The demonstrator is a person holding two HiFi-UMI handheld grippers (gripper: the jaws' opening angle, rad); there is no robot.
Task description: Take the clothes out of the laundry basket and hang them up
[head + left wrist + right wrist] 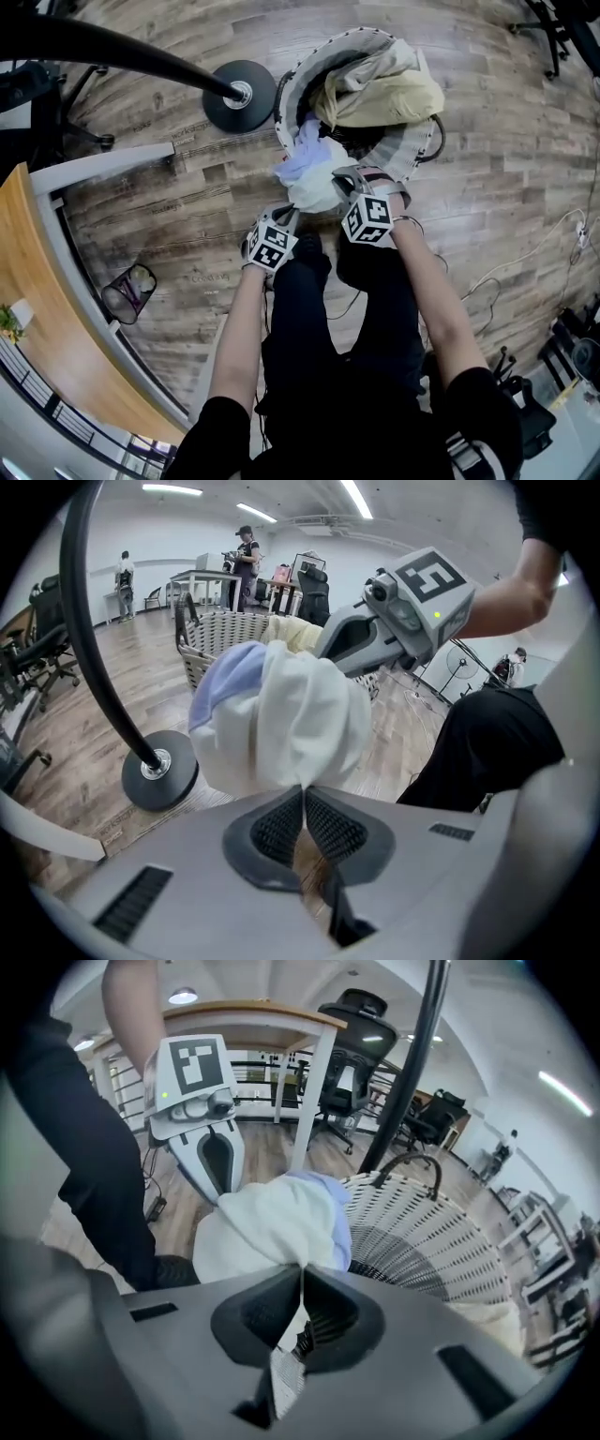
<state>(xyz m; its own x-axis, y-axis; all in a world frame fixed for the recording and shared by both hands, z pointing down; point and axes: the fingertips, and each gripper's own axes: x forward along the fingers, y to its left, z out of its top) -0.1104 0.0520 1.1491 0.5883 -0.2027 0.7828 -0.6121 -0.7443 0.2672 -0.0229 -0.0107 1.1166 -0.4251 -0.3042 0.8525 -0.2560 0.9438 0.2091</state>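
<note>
My left hand-held gripper [303, 791] and right hand-held gripper [300, 1269] both pinch the bunched white garment [314, 186], its length running from the laundry basket [287, 89] toward me.

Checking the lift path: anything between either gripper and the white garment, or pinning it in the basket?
Nothing visible. The left gripper and right gripper are both shut on the white garment, which hangs over the near rim of the basket. The beige garment lies behind it, seemingly not on top.
</note>
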